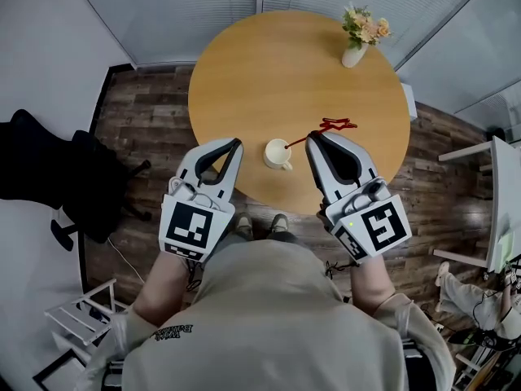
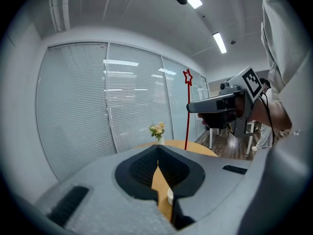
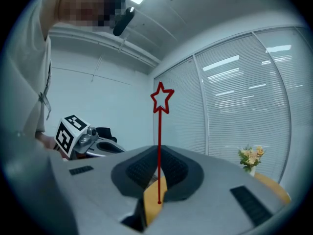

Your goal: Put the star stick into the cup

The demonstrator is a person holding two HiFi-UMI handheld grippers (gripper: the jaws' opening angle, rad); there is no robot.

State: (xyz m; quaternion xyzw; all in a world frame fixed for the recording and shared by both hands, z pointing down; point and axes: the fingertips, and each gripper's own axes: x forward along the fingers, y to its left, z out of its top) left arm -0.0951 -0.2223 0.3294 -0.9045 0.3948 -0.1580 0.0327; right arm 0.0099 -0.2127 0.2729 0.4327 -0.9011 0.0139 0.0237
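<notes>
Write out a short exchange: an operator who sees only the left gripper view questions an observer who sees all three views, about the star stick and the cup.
Operator: Is the right claw really gripping the star stick?
Observer: Yes. The right gripper view shows the right claw shut on the star stick, star end up.
Operator: Where does the cup stand? I get only a sliver of it.
Observer: In the head view the cup stands on the round table near its front edge, between the left claw and the right one.
Operator: Is the stick's tip in the cup?
Observer: Not that I can see. The right gripper view shows only tabletop behind its lower tip.
</notes>
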